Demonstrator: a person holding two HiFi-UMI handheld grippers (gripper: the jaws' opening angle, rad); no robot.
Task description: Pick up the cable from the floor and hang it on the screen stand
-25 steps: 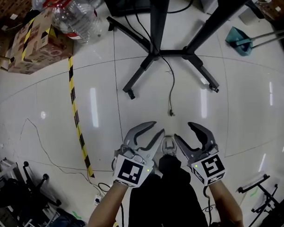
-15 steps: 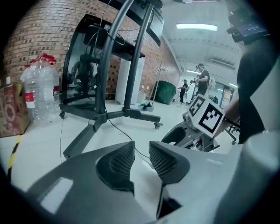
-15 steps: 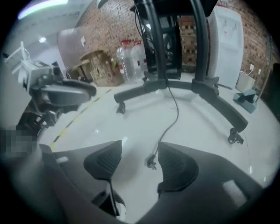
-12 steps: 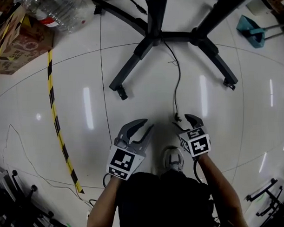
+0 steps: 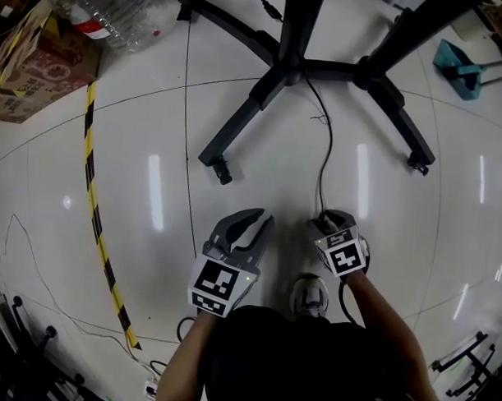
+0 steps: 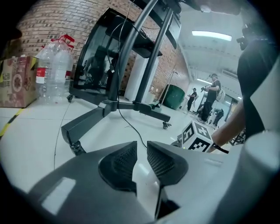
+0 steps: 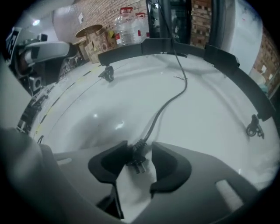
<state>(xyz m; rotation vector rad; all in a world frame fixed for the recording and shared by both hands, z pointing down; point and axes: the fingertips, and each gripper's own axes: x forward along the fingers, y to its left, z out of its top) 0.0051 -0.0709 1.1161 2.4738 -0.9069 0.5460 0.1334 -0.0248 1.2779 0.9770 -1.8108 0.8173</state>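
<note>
A black cable (image 5: 322, 165) runs across the white floor from the black screen stand (image 5: 284, 65) to a plug at its near end. In the right gripper view the plug (image 7: 136, 159) lies between the jaws of my right gripper (image 7: 139, 145). Those jaws are closing; the plug rests against the left pad, and a gap remains at the right pad. In the head view my right gripper (image 5: 328, 216) sits low over the cable's end. My left gripper (image 5: 258, 222) hovers to its left. Its jaws (image 6: 141, 146) are closing with a narrow gap and nothing between them.
The stand's wheeled legs (image 5: 237, 129) spread across the floor ahead. Large water bottles (image 5: 118, 18) and a cardboard box (image 5: 42, 65) stand at far left, beside yellow-black tape (image 5: 91, 190). A blue dustpan (image 5: 457, 63) lies at far right. The person's shoe (image 5: 311, 295) is just behind the grippers.
My right gripper has gone forward and down to the cable's plug, and its jaws have narrowed round it. The left gripper's jaws have also narrowed. The stand base now looks closer.
</note>
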